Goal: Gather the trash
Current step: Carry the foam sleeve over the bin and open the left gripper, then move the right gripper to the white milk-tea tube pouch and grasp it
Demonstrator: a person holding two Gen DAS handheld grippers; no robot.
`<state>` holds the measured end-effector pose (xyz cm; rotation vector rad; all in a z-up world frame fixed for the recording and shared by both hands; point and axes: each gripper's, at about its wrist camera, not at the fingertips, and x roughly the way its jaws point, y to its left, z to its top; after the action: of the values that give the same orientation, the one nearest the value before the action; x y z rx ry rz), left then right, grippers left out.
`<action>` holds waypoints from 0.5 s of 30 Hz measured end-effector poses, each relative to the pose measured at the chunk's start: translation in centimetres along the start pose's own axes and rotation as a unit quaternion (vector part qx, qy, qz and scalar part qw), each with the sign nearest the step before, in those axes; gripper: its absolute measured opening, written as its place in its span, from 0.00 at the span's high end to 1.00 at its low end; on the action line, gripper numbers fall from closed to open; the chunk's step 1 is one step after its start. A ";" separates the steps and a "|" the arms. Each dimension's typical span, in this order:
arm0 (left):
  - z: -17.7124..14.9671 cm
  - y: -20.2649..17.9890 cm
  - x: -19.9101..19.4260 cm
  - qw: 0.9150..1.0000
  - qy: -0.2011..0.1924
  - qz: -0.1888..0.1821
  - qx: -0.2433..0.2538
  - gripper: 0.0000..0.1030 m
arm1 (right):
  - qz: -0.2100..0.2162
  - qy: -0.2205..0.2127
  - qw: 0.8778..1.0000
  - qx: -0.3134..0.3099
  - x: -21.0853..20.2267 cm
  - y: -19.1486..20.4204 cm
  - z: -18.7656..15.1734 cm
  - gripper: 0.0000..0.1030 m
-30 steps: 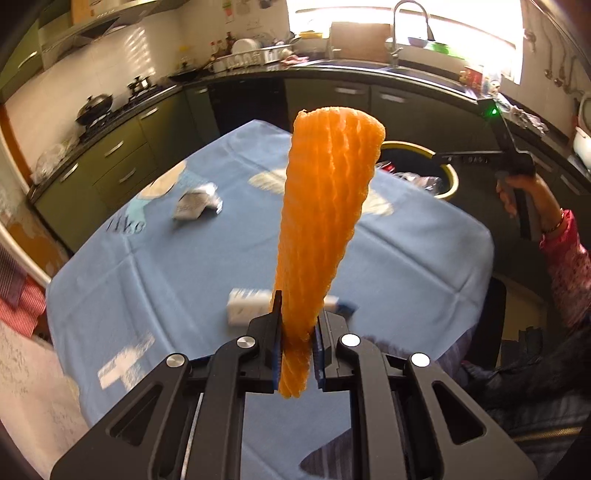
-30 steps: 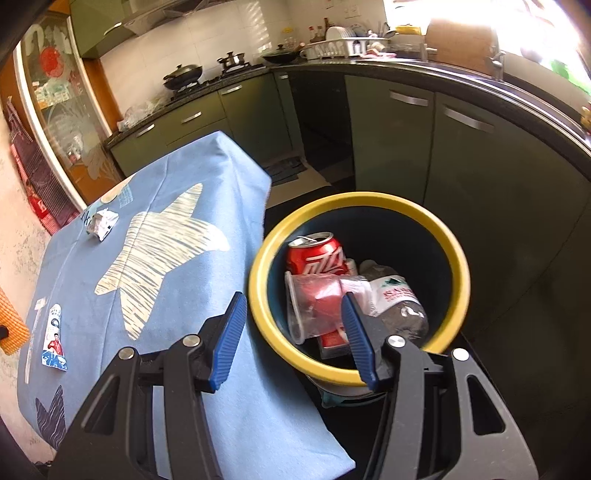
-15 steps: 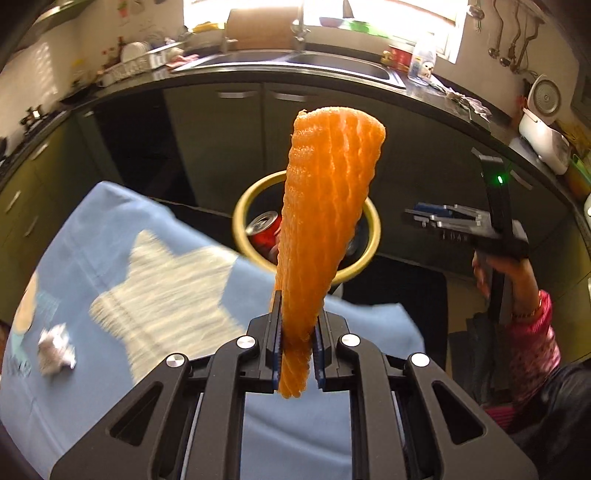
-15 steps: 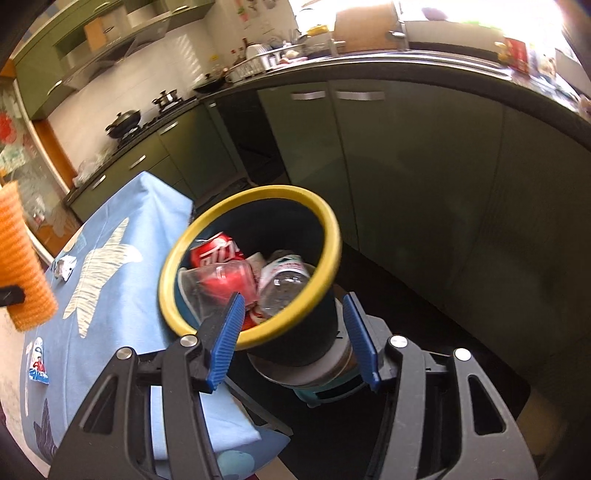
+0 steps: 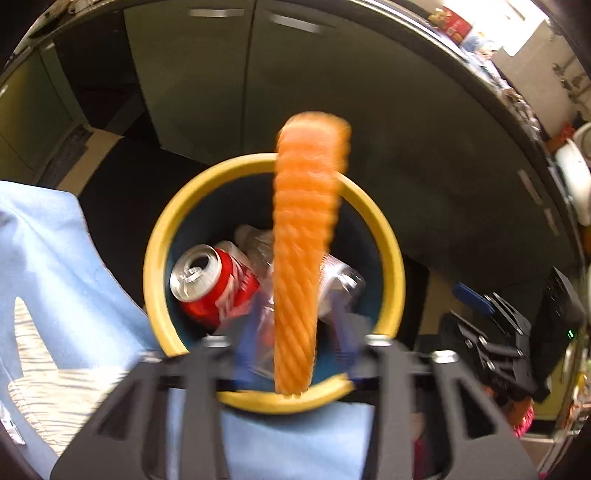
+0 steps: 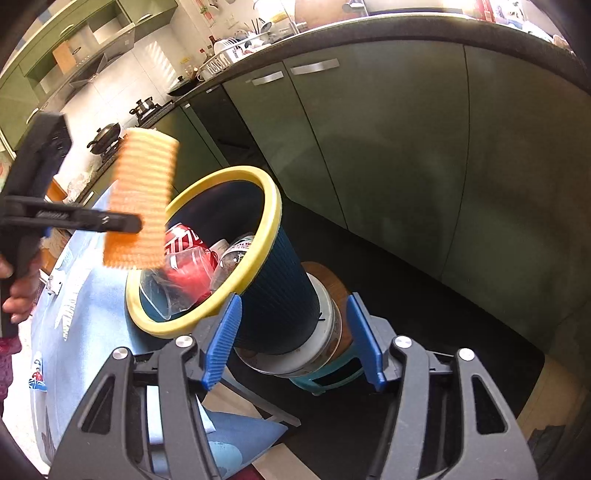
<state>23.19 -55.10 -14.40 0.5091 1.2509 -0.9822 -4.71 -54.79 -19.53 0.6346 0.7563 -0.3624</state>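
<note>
Swung from table to bin, left gripper has just opened, freeing the sponge; right gripper gapes empty. Sponge may catch the rim's 12 o'clock and bounce out.

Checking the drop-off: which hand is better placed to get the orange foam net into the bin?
Left. The left gripper, jaws just opened, has the orange foam net right above the yellow-rimmed bin. The right gripper is empty, off beside it.

- Daylight enters from the far upper right in both views, glaring white along the worktop.
- Cabinet fronts lie dim.
- Motion blur smears the orange sponge and left gripper.
- Fisheye curvature bends all edges; corners are black.
</note>
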 end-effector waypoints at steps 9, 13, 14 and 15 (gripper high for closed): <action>-2.9 -1.0 -5.4 0.999 -0.038 0.008 0.010 0.32 | 0.015 0.002 1.000 0.007 0.5 0.1 -0.2 0.45; -6.5 -0.5 -10.9 0.996 -0.091 -0.006 0.000 0.24 | 0.019 -0.004 1.000 0.002 -0.1 0.8 -0.2 0.43; -7.7 -0.2 -12.5 0.994 -0.110 -0.007 -0.005 0.22 | 0.019 -0.004 1.000 -0.001 -0.2 1.1 -0.3 0.43; -9.1 0.2 -13.8 0.992 -0.128 -0.006 -0.010 0.20 | 0.019 -0.003 1.000 -0.005 -0.3 1.4 -0.3 0.43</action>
<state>18.35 -43.23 -4.00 0.3487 1.0337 -1.0104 -4.32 -53.48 -18.90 0.6380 0.7386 -0.3260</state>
